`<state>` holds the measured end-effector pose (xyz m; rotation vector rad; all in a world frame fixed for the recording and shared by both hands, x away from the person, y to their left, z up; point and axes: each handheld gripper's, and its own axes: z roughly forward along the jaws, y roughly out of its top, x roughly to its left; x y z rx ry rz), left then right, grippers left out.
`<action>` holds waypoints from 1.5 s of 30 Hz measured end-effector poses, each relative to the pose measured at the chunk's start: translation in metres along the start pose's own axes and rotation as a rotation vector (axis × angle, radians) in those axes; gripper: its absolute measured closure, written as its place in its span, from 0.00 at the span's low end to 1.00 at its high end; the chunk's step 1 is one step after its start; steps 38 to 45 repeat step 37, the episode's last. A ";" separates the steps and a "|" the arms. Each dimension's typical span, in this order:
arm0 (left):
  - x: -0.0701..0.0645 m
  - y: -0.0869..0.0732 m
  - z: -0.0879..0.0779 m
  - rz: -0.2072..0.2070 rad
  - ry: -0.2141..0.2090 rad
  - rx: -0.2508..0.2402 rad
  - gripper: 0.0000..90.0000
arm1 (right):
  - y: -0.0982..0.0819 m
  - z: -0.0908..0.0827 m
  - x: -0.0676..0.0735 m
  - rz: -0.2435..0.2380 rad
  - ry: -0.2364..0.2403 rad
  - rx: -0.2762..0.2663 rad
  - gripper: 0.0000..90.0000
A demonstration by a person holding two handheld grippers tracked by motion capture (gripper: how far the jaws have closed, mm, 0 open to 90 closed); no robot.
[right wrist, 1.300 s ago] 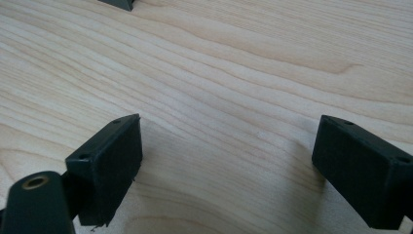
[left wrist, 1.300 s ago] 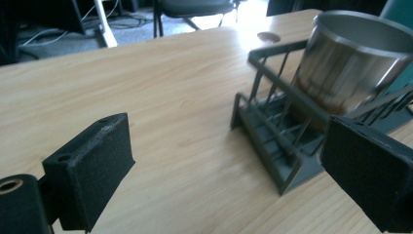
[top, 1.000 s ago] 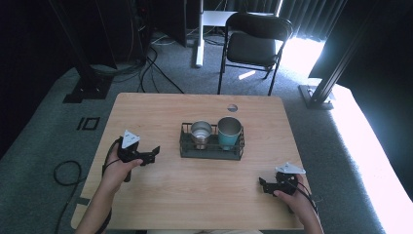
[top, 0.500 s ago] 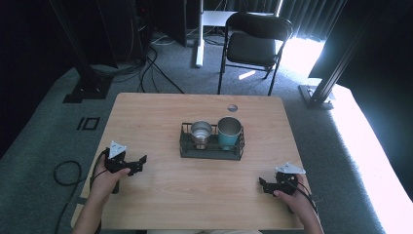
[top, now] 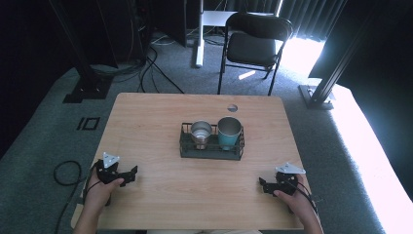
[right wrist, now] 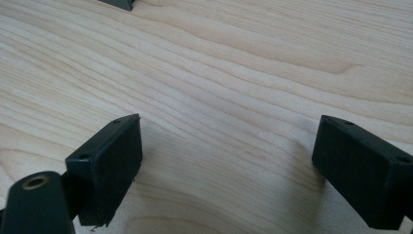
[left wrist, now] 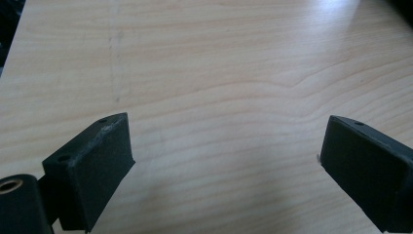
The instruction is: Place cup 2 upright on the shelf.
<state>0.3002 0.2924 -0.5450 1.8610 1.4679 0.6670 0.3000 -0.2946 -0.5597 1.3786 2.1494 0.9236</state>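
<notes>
Both claws rest open and empty on the surface: the left claw near left, the right claw near right. The steel cup and teal cup stand upright in the wire basket at the centre. Lift a claw clear, approach one cup from above, and close on its rim without pushing the basket.

Daylight glare top right, dim bkgd, gripper views soft-focus

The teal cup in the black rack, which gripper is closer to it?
Right. The right gripper sits near the table's front right, a bit nearer the teal cup. The left gripper rests at the front left, farther off, past the silver cup.
</notes>
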 end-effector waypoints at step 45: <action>-0.001 -0.018 -0.001 -0.136 0.157 0.091 0.05 | 0.000 0.000 0.000 0.002 0.001 0.001 0.12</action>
